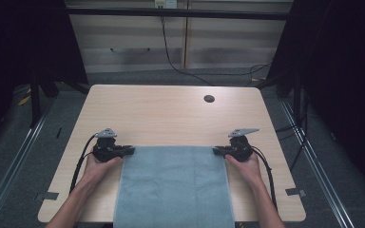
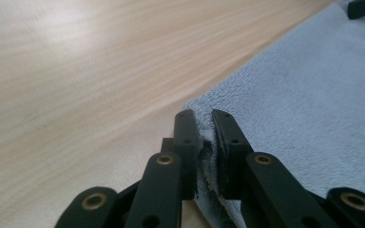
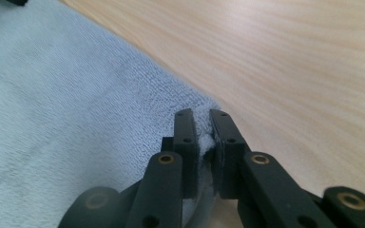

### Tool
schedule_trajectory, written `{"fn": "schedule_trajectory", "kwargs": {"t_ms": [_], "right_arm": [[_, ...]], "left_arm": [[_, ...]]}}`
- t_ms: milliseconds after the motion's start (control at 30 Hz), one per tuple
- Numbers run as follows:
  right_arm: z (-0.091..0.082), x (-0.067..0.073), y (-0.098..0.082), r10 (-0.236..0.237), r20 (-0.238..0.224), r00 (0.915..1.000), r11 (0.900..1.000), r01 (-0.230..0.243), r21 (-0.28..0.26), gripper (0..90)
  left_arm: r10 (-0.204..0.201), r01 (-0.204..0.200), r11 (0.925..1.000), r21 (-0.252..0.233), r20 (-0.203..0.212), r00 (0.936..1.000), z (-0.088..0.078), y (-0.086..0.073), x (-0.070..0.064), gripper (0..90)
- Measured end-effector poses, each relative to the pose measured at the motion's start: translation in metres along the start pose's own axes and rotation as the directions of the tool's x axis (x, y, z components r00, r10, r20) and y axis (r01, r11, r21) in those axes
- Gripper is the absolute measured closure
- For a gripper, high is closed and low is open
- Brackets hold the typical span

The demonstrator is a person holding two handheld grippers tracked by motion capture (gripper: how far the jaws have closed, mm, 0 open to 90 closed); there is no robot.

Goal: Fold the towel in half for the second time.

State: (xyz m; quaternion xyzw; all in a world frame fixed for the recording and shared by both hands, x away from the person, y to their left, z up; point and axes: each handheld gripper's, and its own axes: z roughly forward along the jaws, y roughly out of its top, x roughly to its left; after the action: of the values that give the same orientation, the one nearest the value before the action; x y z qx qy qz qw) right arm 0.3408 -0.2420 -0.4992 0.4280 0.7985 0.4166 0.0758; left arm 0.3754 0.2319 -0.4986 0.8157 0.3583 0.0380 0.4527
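Towel (image 1: 173, 185), pale blue-grey, lies spread flat on the wooden surface (image 1: 171, 114), its near end hanging over the edge closest to the person. Both far corners are already taken: the left claw (image 1: 132, 150) is closed on the far left corner and the right claw (image 1: 215, 151) is closed on the far right one, each pinching a bit of cloth between its jaws. So the gripping looks finished, while any fold or pull seems not yet begun, since the cloth sits smooth and low with no crease across it.

From the high view you get the whole layout: both hands level with each other and the towel square between them. The left gripper view shows the pile bunched between the left claw (image 2: 204, 126), and the right gripper view shows the same small tuft squeezed in the right claw (image 3: 203, 124), detail too small to read from above.
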Motion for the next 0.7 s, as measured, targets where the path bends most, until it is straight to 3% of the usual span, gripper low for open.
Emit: {"fn": "schedule_trajectory", "kwargs": {"t_ms": [200,367,700], "right_arm": [[-0.022,0.007,0.014,-0.014,-0.026,0.9996,0.994,0.011,-0.107,83.4],[-0.038,0.013,0.030,-0.031,-0.030,0.9991,0.987,0.025,-0.158,83.4],[-0.065,0.008,0.068,-0.035,-0.011,0.9993,0.971,0.031,-0.237,83.7]], "left_arm": [[0.014,-0.013,0.9973,-0.072,0.018,0.9997,-0.017,0.010,-0.009,83.0],[0.029,-0.024,0.9898,-0.141,0.035,0.9990,-0.032,0.027,-0.016,83.2],[0.057,-0.054,0.9779,-0.202,0.011,0.9983,-0.053,0.082,-0.016,83.8]]}}
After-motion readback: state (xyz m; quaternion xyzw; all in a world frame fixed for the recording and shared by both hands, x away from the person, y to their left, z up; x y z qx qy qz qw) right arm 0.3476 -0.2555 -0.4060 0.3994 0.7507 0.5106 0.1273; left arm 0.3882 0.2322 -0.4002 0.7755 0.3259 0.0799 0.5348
